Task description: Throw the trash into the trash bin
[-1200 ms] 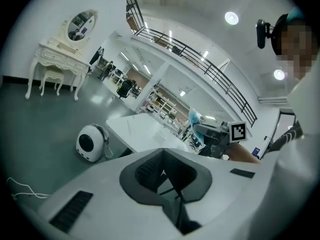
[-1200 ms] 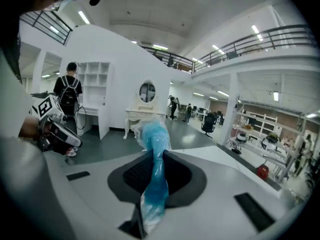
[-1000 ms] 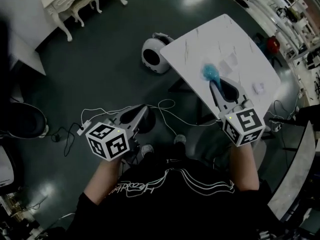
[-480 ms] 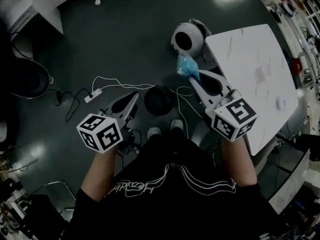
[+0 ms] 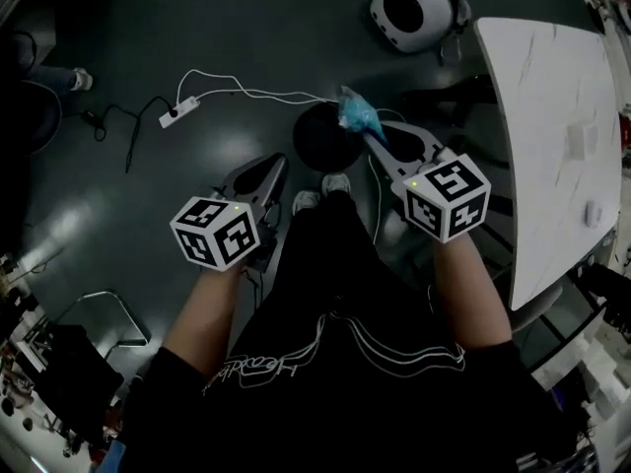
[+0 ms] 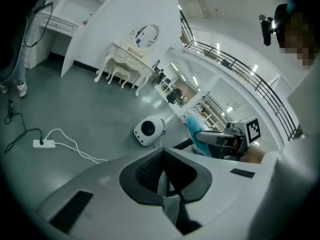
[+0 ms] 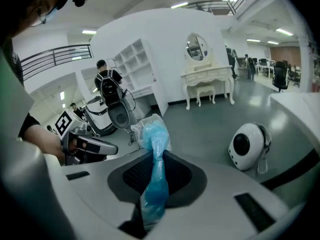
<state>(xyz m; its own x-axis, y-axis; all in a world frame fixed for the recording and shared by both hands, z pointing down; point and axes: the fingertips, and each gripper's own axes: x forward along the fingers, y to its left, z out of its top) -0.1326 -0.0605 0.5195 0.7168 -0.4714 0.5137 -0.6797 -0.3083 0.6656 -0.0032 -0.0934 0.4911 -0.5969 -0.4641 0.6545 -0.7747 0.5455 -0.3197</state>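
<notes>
Looking steeply down, the head view shows the right gripper [image 5: 373,141] clamped on a crumpled blue plastic bag of trash [image 5: 357,114]. The bag's long axis follows the jaws and points up and left in the frame, away from the person, with its puffed end at the right rim of a round black trash bin [image 5: 320,138] on the dark floor. The bin's inside is too dark to read, and the right gripper covers part of its rim. The left gripper [image 5: 274,166] hangs beside the bin, low and to the left. A white domed device [image 5: 412,10] stands at the top, and a white marble-patterned table [image 5: 552,116] is cut off at the right edge.

The left gripper view shows the left gripper [image 6: 164,176] with its jaws drawn together, nothing between them. Beyond it the blue bag [image 6: 192,126] juts out of the other gripper, pointing up and left. The domed device [image 6: 149,130] sits on the floor behind.

The right gripper view shows the right gripper [image 7: 152,184] pinching the bag [image 7: 154,149] by its twisted tail. The bag stands upright in the frame (long axis along the jaws), its crumpled head beyond the fingertips; the lower end is lost in the dark throat of the jaws. The left gripper [image 7: 92,146] appears at left, partly cut off by a sleeve.
</notes>
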